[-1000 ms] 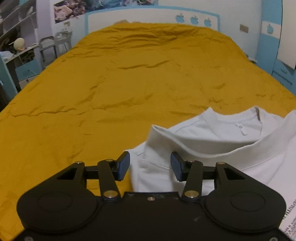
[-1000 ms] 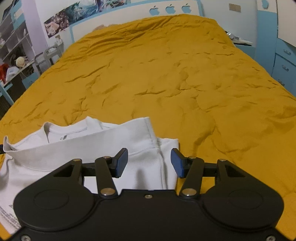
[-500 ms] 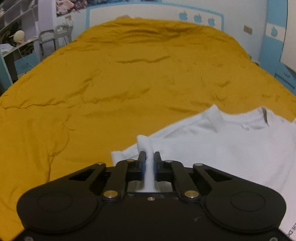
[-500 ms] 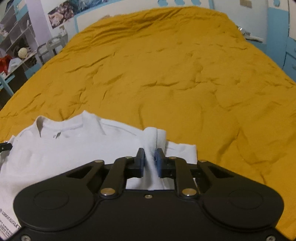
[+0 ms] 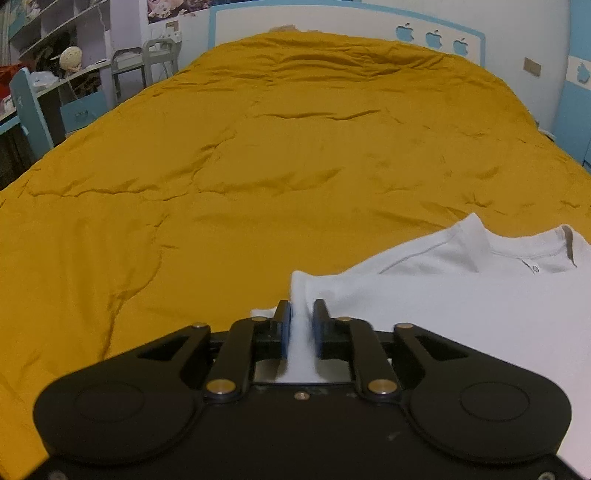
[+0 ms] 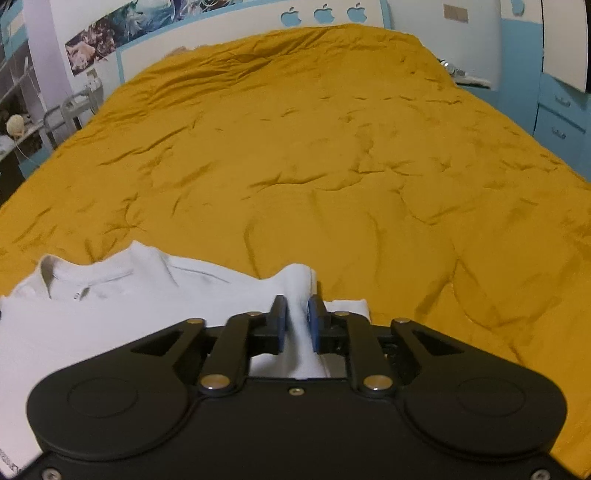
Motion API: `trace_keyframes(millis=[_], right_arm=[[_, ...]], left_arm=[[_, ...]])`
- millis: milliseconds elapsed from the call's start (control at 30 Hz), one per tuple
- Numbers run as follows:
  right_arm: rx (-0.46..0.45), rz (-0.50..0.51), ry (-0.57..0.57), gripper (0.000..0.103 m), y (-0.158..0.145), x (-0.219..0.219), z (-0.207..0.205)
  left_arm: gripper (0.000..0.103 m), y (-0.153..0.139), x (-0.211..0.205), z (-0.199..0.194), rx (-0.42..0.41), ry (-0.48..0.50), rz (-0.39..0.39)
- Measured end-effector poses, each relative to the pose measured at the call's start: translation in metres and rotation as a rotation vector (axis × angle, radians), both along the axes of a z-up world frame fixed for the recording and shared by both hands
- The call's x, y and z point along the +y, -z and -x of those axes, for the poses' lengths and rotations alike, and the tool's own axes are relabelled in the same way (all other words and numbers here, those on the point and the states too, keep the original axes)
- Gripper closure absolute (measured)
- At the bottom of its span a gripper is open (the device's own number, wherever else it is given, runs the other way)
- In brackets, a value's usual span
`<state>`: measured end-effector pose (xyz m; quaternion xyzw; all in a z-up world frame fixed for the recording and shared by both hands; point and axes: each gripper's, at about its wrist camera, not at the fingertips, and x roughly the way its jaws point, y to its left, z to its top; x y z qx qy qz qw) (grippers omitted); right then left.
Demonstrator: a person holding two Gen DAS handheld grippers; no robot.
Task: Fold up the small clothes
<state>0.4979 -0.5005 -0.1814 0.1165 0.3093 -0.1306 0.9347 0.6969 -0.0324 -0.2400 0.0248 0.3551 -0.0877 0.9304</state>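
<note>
White shirt (image 5: 461, 306) on a mustard quilt (image 5: 258, 166), near edge, pinched at both ends.
Left gripper (image 5: 302, 314) and right gripper (image 6: 295, 310) each with a raised fold between blue pads, jaws just eased slightly wider. Neck tag (image 6: 77, 294) too small to read; hem print at frame edge illegible. Apple cut-outs (image 6: 325, 14) on headboard.

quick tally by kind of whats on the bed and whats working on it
white shirt: 1
mustard bedspread: 1
grippers: 2, the left gripper and the right gripper, each with shirt fabric between its pads
total: 4
</note>
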Motion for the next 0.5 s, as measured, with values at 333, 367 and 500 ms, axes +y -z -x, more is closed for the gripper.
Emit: trace_keyframes(millis=[333,367,500], right_arm=[[-0.048,-0.095,0.008,0.053,-0.05,0.006,0.081],[-0.055,-0.116,-0.003,0.053,-0.052,0.008,0.097],[-0.032,-0.168,-0.014,0.053,-0.044,0.018,0.159]], left_arm=[[0.058,-0.05,0.052,0.082,0.049,0.002,0.039],[0.057,-0.051,0.061,0.103,0.066,-0.003,0.058],[0.056,-0.041,0.087,0.16,0.136,0.004,0.12]])
